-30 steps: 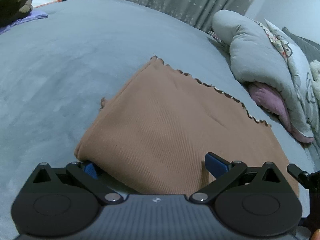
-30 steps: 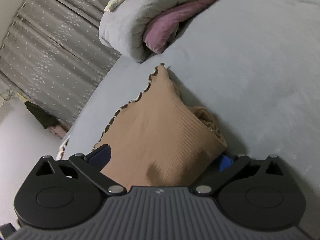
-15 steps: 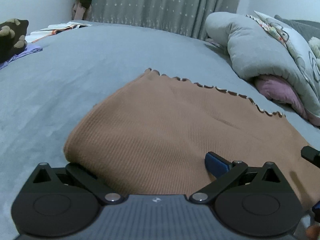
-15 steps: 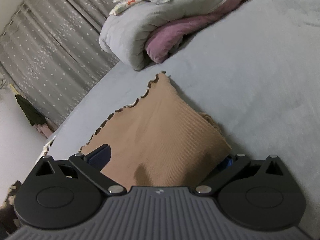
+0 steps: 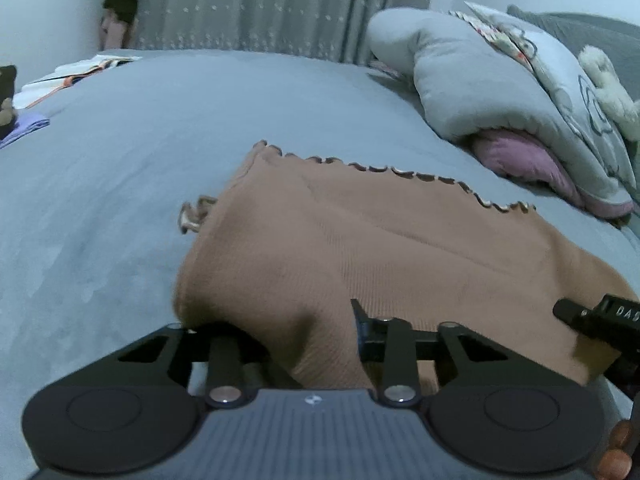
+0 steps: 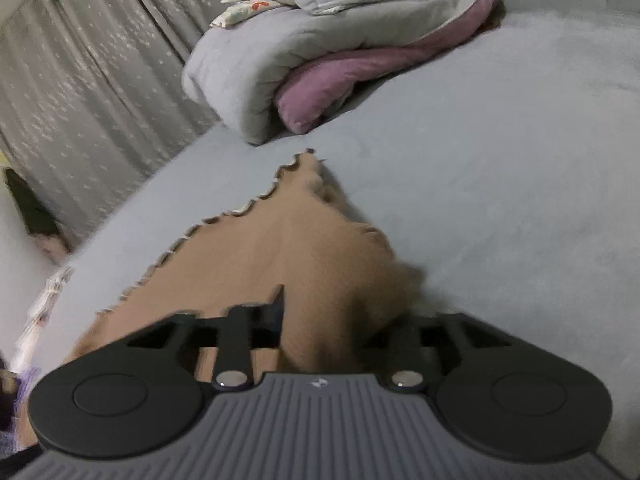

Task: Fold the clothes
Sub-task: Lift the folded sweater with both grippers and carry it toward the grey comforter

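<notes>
One grey bed [image 5: 168, 128] bears one folded tan ribbed garment [image 5: 380, 248] with a scalloped hem. I see my left gripper [image 5: 316, 344] and right gripper [image 6: 320, 332], jaws just closed, each pinching its near edge. Partial lettering "DA" shows at the left view's right margin.
</notes>
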